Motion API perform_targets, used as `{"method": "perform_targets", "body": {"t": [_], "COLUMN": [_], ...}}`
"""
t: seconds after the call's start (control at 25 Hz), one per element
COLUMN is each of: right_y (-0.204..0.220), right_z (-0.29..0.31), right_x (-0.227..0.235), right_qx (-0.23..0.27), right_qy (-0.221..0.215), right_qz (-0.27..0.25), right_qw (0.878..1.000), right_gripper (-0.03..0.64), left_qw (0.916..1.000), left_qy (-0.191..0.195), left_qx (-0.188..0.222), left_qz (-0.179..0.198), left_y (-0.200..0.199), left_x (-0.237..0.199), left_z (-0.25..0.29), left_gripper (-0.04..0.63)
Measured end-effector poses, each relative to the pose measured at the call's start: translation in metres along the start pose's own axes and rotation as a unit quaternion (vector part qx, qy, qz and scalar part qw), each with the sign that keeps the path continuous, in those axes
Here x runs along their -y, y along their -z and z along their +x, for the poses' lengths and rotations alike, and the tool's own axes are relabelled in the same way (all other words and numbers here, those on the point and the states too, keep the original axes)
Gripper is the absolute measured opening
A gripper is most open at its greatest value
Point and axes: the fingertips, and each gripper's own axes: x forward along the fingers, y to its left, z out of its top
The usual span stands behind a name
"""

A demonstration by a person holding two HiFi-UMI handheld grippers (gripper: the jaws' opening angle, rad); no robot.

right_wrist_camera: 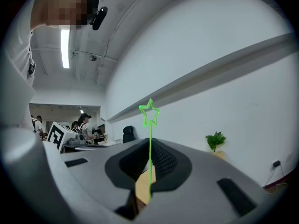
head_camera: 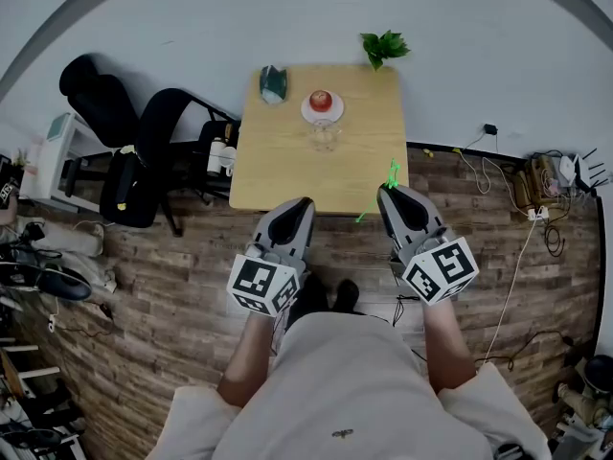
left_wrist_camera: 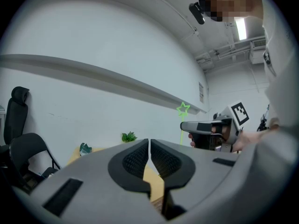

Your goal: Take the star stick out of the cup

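My right gripper (head_camera: 387, 192) pinches the one star stick (right_wrist_camera: 150, 146); my left gripper (head_camera: 305, 202) is closed on nothing; one cup (head_camera: 324, 134) stands on the counter (head_camera: 278, 166).

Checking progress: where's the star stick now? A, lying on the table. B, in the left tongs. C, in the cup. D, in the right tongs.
D: the star stick stands pinched between the shut right tongs, clear of the cup.
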Motion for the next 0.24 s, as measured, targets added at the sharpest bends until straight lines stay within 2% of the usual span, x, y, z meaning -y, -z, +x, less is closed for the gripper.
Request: {"method": "perform_targets", "body": {"t": [0.24], "right_y": [-0.0005], "right_z": [-0.0007], "right_x": [-0.0035], "right_qx": [0.002], "right_qy": [0.001], "right_qz": [0.001], "right_qw": [1.0], "right_gripper": [0.012], "left_qw": [1.0], "left_qy": [0.002], "left_qx": [0.001], "left_qz": [0.001], "left_y": [-0.0004], "left_x": [0.0005], "left_z": [-0.005], "left_gripper": [0.017]}}
